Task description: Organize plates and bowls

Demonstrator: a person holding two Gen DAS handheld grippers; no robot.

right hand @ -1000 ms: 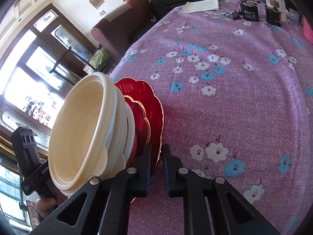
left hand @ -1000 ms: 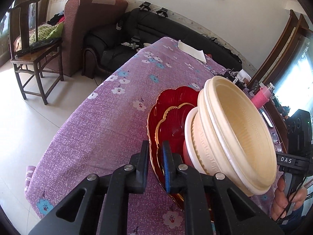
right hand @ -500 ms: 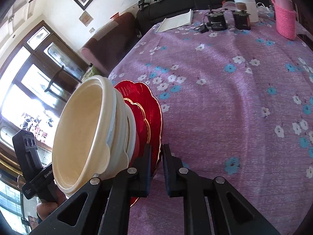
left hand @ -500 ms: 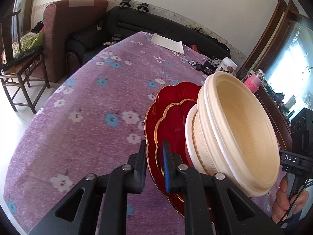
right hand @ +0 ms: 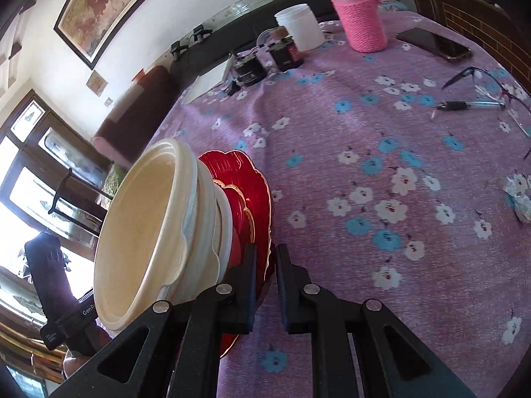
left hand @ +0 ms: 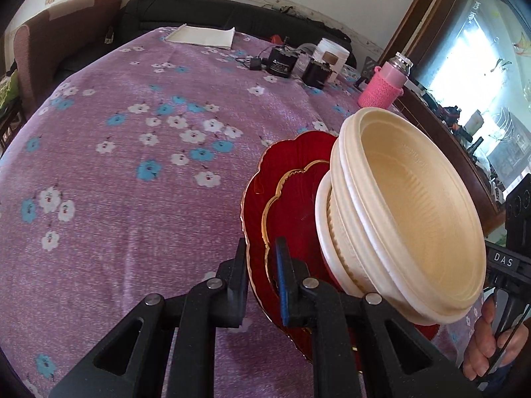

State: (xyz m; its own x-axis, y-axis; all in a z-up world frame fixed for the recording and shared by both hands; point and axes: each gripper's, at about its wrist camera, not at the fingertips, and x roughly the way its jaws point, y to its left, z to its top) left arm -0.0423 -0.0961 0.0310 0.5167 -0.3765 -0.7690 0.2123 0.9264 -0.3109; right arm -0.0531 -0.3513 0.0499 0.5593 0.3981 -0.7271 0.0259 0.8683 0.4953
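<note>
Stack: cream bowls (left hand: 408, 205) nested on red scalloped plates (left hand: 288, 199), lower right of left view, above purple floral tablecloth (left hand: 132, 165).
Left gripper (left hand: 262, 265): clamped on plate rim.
Right gripper (right hand: 265, 265): clamped on opposite rim.

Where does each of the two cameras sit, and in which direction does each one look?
Left wrist: sits on the left gripper, looks along its fingers across the purple tablecloth toward the pink bottle; the right hand shows at the lower right edge.
Right wrist: sits on the right gripper, looks across the table toward the same bottle; the other gripper's black handle shows at the left.
Shared: the stack of red plates and cream bowls, gripped from opposite sides.
</note>
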